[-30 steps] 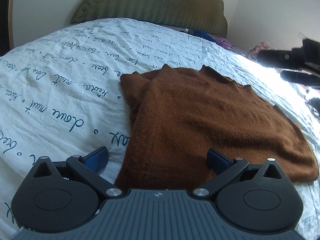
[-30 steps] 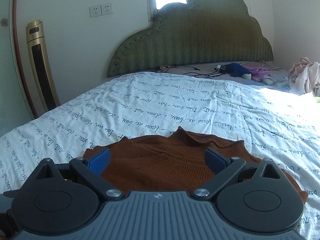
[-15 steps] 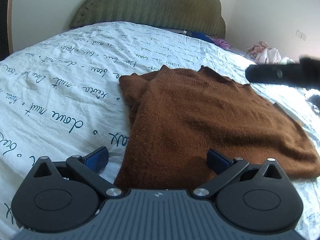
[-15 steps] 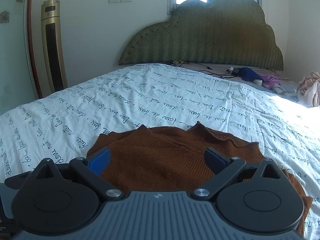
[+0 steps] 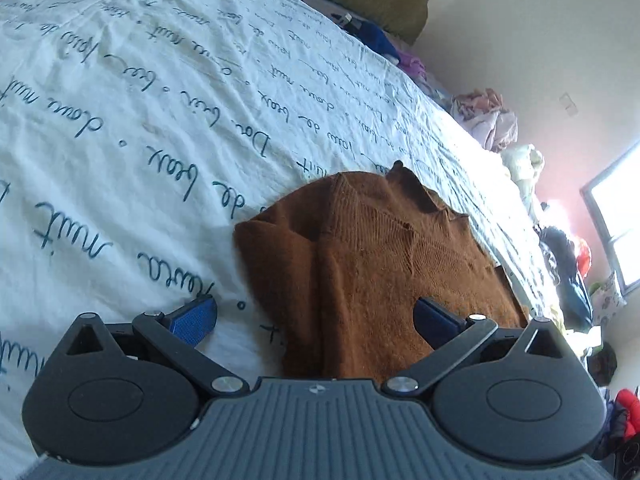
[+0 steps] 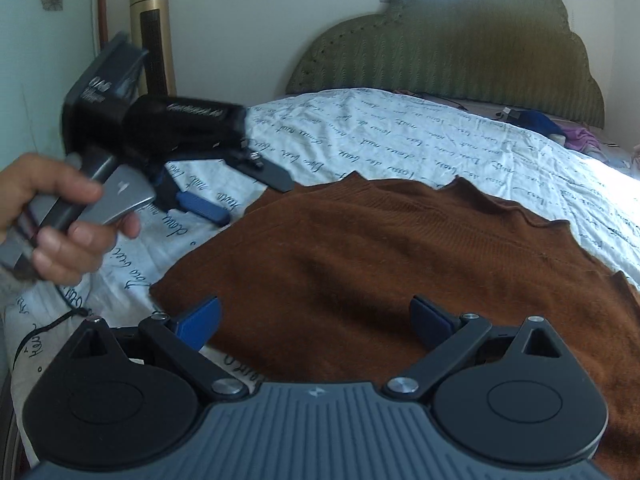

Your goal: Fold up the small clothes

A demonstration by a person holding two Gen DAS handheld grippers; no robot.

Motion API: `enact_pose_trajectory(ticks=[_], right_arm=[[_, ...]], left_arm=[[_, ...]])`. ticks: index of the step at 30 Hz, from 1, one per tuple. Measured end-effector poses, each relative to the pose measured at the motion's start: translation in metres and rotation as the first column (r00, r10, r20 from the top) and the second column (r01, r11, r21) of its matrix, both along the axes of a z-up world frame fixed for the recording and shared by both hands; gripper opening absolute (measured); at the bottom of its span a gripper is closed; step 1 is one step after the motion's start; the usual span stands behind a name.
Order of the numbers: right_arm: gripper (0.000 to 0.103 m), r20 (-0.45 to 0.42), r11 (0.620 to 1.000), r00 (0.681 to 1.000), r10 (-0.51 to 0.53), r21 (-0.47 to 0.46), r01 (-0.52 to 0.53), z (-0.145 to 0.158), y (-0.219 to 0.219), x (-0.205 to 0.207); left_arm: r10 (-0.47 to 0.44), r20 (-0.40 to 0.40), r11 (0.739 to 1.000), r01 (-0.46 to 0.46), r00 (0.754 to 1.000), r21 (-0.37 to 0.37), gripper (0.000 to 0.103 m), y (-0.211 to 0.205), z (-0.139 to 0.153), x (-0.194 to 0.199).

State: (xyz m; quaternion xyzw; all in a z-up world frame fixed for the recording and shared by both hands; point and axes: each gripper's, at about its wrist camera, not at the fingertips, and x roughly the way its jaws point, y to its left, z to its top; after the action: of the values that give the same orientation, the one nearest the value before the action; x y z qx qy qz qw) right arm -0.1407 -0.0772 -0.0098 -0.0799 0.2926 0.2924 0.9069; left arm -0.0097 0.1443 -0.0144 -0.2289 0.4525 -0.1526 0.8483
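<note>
White bedspread [image 6: 400, 140], brown sweater [image 6: 380, 272] (partly folded), both grippers' fingers spread.

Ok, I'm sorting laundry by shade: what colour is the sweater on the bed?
Rust brown, plain knit sweater; clearest in the right wrist view.

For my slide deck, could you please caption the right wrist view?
Open right gripper above a brown sweater on the bed, left gripper alongside.
</note>
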Motion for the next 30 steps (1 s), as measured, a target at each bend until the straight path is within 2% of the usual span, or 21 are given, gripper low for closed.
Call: enact_pose_trajectory(ticks=[3, 7, 11, 13, 15, 17, 19, 21, 25, 27, 29, 30], right_arm=[[0.101, 0.047, 0.999, 0.998, 0.039, -0.031, -0.037, -0.005, 0.020, -0.011], [0.101, 0.132, 0.994, 0.988, 0.079, -0.080, -0.069, -0.007, 0.041, -0.025], [0.100, 0.208, 0.985, 0.968, 0.142, -0.126, -0.118, -0.009, 0.056, -0.038], [0.100, 0.255, 0.980, 0.958, 0.134, -0.181, -0.089, -0.010, 0.067, -0.041], [0.098, 0.258, 0.967, 0.951, 0.169, -0.228, -0.110, -0.013, 0.076, -0.043], [0.087, 0.271, 0.964, 0.950, 0.152, -0.255, -0.082, -0.016, 0.081, -0.044], [0.079, 0.257, 0.959, 0.953, 0.158, -0.269, -0.087, -0.020, 0.084, -0.042], [0.079, 0.276, 0.958, 0.952, 0.130, -0.283, -0.049, -0.023, 0.086, -0.040], [0.079, 0.255, 0.980, 0.962, 0.098, -0.192, -0.049, -0.016, 0.085, -0.034], [0.080, 0.290, 0.980, 0.953, 0.083, -0.199, -0.025, -0.013, 0.094, -0.032], [0.080, 0.250, 0.975, 0.964, 0.093, -0.220, -0.037, -0.014, 0.107, -0.026], [0.080, 0.229, 0.965, 0.968, 0.104, -0.258, -0.043, -0.018, 0.115, -0.025]], left_arm=[[-0.051, -0.031, 0.998, 0.052, 0.998, 0.028, 0.103, -0.010, -0.001, 0.020], [-0.099, -0.067, 0.995, 0.098, 0.993, -0.018, 0.103, -0.012, -0.005, 0.044], [-0.129, -0.065, 0.991, 0.126, 0.990, -0.046, 0.103, -0.014, -0.003, 0.058], [-0.150, -0.067, 0.988, 0.148, 0.986, -0.033, 0.103, -0.017, -0.002, 0.064], [-0.166, -0.074, 0.986, 0.165, 0.983, -0.020, 0.103, -0.018, -0.002, 0.068], [-0.181, -0.073, 0.983, 0.180, 0.981, -0.018, 0.102, -0.020, -0.001, 0.068], [-0.180, -0.077, 0.983, 0.176, 0.981, -0.051, 0.102, -0.020, -0.002, 0.071], [-0.169, -0.075, 0.984, 0.164, 0.983, -0.075, 0.102, -0.018, -0.002, 0.072], [-0.138, -0.091, 0.988, 0.132, 0.986, -0.075, 0.102, -0.014, -0.008, 0.074], [-0.126, -0.096, 0.989, 0.118, 0.987, -0.083, 0.102, -0.012, -0.010, 0.074], [-0.129, -0.090, 0.989, 0.122, 0.987, -0.083, 0.103, -0.012, -0.010, 0.073], [-0.130, -0.092, 0.989, 0.123, 0.987, -0.080, 0.103, -0.012, -0.009, 0.072]])
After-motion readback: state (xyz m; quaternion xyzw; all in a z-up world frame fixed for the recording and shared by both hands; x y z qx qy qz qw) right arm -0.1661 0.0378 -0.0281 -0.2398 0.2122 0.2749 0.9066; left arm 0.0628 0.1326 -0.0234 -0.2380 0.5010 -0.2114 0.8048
